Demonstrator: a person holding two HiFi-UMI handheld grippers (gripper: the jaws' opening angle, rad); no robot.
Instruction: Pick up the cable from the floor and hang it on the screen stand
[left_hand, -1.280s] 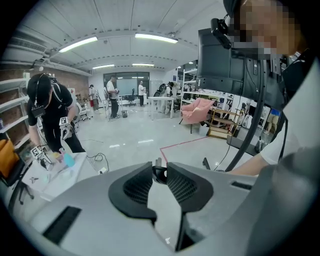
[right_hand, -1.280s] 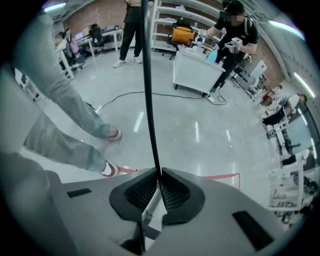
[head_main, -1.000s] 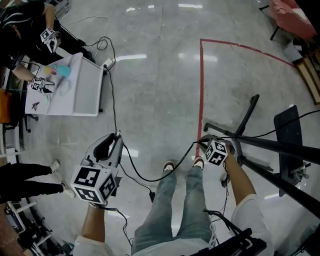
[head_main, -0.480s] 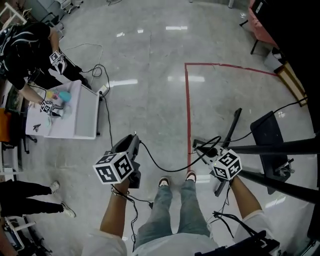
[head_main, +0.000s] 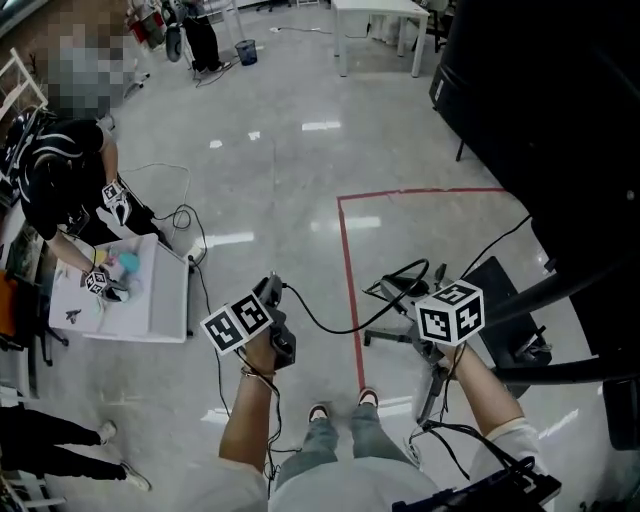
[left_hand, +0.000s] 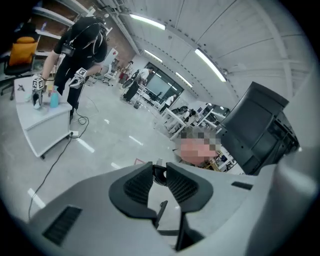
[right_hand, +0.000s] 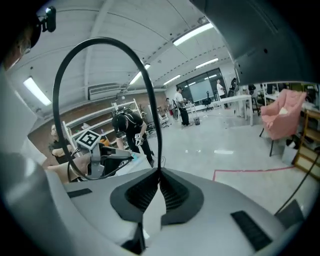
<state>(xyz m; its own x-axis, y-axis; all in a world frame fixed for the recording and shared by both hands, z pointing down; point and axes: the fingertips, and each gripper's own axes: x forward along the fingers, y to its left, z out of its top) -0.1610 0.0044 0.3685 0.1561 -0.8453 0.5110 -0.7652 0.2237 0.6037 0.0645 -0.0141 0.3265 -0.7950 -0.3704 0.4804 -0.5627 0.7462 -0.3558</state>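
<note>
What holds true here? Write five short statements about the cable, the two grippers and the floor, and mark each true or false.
1. The thin black cable is clamped between the right gripper's jaws. True.
2. The left gripper is empty. False: a piece of the black cable sits between its jaws.
3. The cable lies flat on the glossy grey floor. False: it hangs in a slack curve between the two grippers.
4. A line of red tape marks the floor. True.
5. The white table stands to the person's right. False: it stands to the left.
</note>
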